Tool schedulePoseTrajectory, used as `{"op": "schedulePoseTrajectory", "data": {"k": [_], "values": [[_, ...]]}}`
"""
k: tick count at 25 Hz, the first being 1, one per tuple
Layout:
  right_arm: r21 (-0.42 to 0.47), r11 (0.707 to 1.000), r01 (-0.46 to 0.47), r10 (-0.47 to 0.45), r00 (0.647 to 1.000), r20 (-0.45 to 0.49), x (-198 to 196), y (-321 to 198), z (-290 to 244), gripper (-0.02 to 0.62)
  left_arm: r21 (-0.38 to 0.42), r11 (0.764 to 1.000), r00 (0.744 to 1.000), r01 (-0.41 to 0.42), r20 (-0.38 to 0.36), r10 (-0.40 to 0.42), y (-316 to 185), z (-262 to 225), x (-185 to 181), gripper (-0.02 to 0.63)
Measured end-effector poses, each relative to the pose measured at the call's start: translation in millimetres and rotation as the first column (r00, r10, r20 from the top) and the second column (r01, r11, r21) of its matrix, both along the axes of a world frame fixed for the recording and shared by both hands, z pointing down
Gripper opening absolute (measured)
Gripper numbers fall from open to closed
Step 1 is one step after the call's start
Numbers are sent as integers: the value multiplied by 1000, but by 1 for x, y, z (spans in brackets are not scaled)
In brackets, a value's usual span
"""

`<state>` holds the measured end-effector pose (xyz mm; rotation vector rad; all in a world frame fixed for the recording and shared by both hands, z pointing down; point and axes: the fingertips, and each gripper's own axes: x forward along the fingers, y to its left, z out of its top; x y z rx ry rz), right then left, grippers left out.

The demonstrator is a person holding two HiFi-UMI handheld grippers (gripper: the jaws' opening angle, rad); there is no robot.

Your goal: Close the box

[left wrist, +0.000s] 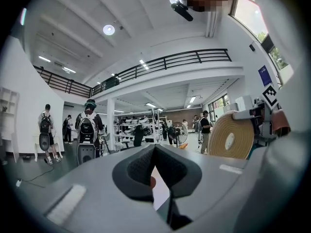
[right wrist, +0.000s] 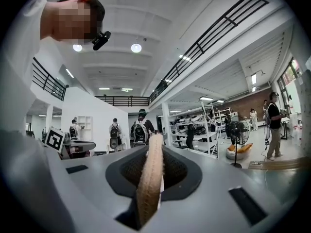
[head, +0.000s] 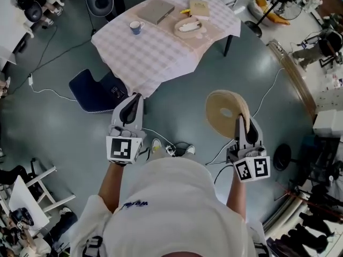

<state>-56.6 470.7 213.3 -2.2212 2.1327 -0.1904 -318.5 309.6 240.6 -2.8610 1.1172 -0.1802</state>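
the desk (head: 153, 58), under a pale checked cloth, stands across the grey floor (head: 177, 106) from the person. on the desk, toward its right end, sits the round woven box (head: 180, 31), open on top with something white inside it. left of the box on the desk is a blue-and-white mug (head: 136, 27). toward the desk's far edge lie a flat grey book-like thing (head: 155, 11) and a small tan book (head: 199, 8).

the right claw (head: 241, 121) is off the desk, over the floor on the desk's near right side. it is clamped on the rim of the round woven lid (head: 225, 114). the lid stands on edge between the pads, and the right gripper view shows its thin edge running straight up through them. the lid is well apart from the box.

the left claw (head: 134, 98) hangs just short of the desk's near corner. its tips are drawn together with nothing between them. a dark blue seat (head: 94, 92) rests on the floor by that same corner.
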Motion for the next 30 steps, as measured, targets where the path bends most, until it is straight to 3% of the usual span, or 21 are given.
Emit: {"op": "schedulePoseTrajectory", "data": {"k": [6, 13, 21, 30], "values": [[13, 999, -50, 51, 999, -15, -53, -5, -8, 57, -14, 1000, 1000, 15, -4, -15, -19, 1, -60, 0], [-9, 994, -105, 104, 994, -15, -94, 7, 4, 57, -17, 999, 1000, -31, 2, 31, -26, 15, -83, 0], [-40, 992, -117, 114, 992, -60, -107, 5, 11, 57, -36, 995, 995, -95, -2, 95, -19, 28, -73, 0], [-52, 995, -83, 79, 995, -65, -81, -18, 20, 57, -56, 995, 996, -88, 28, 89, -34, 40, -47, 1]]}}
